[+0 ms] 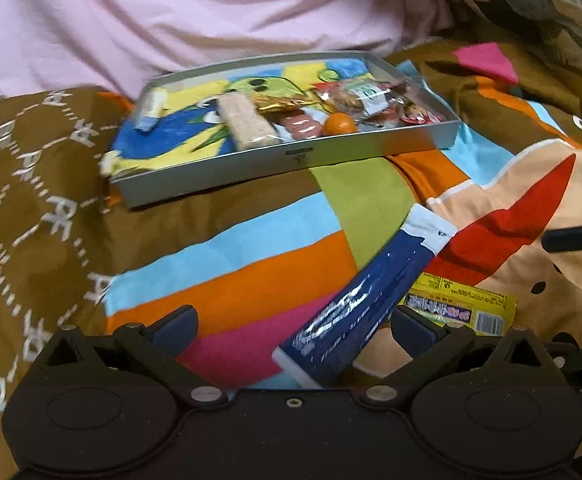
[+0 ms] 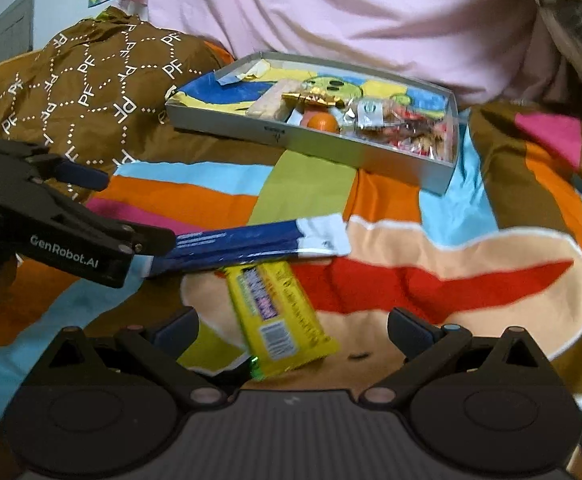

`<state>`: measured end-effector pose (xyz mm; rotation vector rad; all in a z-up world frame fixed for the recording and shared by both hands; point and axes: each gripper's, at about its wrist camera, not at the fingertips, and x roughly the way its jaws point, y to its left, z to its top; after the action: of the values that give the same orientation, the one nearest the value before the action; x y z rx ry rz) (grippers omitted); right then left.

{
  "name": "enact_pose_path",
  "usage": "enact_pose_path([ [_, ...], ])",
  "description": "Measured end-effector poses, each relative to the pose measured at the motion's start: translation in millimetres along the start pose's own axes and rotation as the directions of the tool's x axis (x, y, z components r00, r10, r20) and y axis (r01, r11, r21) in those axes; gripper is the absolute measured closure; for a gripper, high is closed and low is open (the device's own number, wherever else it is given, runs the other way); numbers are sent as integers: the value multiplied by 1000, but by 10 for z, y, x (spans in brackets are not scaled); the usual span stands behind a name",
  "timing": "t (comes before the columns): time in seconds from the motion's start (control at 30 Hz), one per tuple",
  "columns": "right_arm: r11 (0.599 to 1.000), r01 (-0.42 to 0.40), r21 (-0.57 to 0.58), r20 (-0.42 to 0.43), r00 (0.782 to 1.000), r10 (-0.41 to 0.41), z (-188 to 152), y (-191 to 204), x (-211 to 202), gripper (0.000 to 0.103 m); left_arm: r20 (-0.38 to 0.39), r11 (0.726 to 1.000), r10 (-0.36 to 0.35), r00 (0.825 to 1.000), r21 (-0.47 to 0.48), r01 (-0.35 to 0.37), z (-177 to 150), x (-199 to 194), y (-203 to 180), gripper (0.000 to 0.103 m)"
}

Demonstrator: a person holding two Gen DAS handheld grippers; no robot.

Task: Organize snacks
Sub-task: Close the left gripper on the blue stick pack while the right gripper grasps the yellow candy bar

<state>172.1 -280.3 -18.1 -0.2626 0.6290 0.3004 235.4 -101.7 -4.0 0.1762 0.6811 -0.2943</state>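
Observation:
A long blue snack packet (image 1: pixel 361 300) with a white end lies on the striped bedspread between the fingers of my open left gripper (image 1: pixel 293 326). It also shows in the right wrist view (image 2: pixel 243 242), with the left gripper (image 2: pixel 123 208) at its near end. A yellow snack bar (image 2: pixel 281 316) lies between the fingers of my open right gripper (image 2: pixel 293 330), and shows in the left wrist view (image 1: pixel 461 308) beside the blue packet. A grey tray (image 1: pixel 275 156) holds several snacks, among them a pale cereal bar (image 1: pixel 247 122) and an orange ball (image 1: pixel 339 124).
A pink sheet (image 1: pixel 171 12) rises behind the tray (image 2: pixel 323 146). A brown patterned cloth (image 2: pixel 79 80) bunches up at the left. The bedspread (image 1: pixel 251 256) is soft and creased. The tray's left half (image 1: pixel 171 136) holds only a small white and blue packet (image 1: pixel 151 110).

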Motion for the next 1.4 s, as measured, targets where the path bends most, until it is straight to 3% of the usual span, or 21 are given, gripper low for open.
enact_pose_path([
  [0.27, 994, -26, -109, -5, 1000, 26, 4, -59, 262, 0, -39, 986, -106, 994, 122, 110, 283, 268, -18, 1],
  [0.47, 977, -63, -204, -26, 998, 59, -47, 52, 342, 0, -123, 945, -187, 975, 247, 212, 309, 379, -149, 1],
  [0.7, 976, -82, -204, -47, 996, 75, -48, 44, 415, 0, -203, 892, -228, 952, 349, 287, 281, 498, -228, 1],
  [0.8, 977, -85, -196, -54, 996, 76, -47, 30, 444, 0, -221, 878, -249, 943, 359, 316, 301, 510, -196, 6],
  [1.23, 986, -87, -146, -37, 996, 82, -61, -21, 435, 1, -260, 866, -282, 923, 345, 362, 399, 555, -159, 35],
  [1.4, 987, -97, -125, -37, 995, 93, -60, -37, 437, 3, -294, 852, -246, 923, 388, 351, 356, 582, -251, 56],
])
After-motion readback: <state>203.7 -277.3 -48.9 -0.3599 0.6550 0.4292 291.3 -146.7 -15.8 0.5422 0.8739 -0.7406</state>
